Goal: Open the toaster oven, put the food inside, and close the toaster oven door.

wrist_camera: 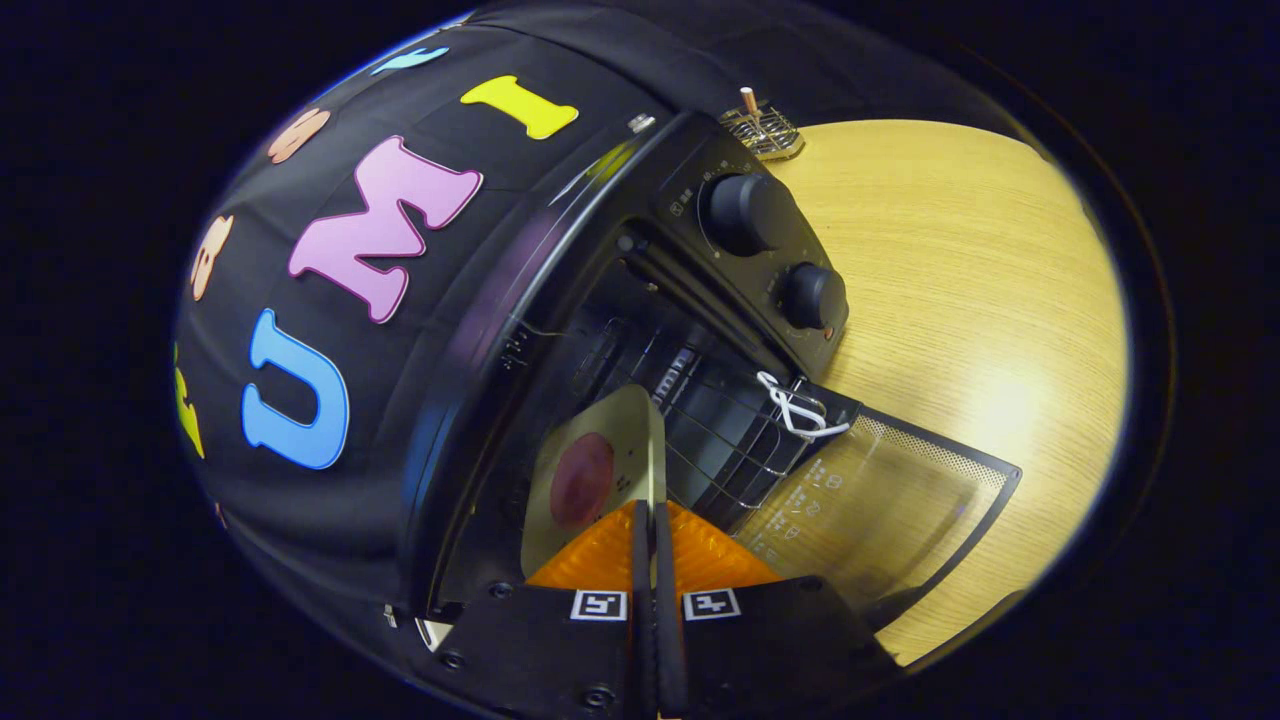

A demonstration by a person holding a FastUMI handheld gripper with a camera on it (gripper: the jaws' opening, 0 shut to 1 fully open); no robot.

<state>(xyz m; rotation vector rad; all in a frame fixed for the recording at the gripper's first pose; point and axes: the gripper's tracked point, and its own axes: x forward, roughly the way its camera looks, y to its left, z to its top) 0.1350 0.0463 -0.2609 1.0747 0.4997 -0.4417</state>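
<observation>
The black toaster oven (690, 190) stands open, its glass door (880, 500) folded down flat over the wooden table. The view is rolled sideways, so the oven looks tipped. My gripper (650, 512) is shut on the near edge of a pale plate (612, 425), with both fingers pressed together on it. A round dark-red piece of food (582, 480) lies on the plate. The plate reaches into the oven's mouth, over the wire rack (725, 445). Whether it rests on the rack I cannot tell.
Two black knobs (745, 212) (812, 296) sit on the oven's control panel beside the opening. A white wire clip (795, 405) hangs at the door's hinge corner. A small metal grid with a wooden peg (762, 128) stands on the light wooden table (960, 280) behind the oven.
</observation>
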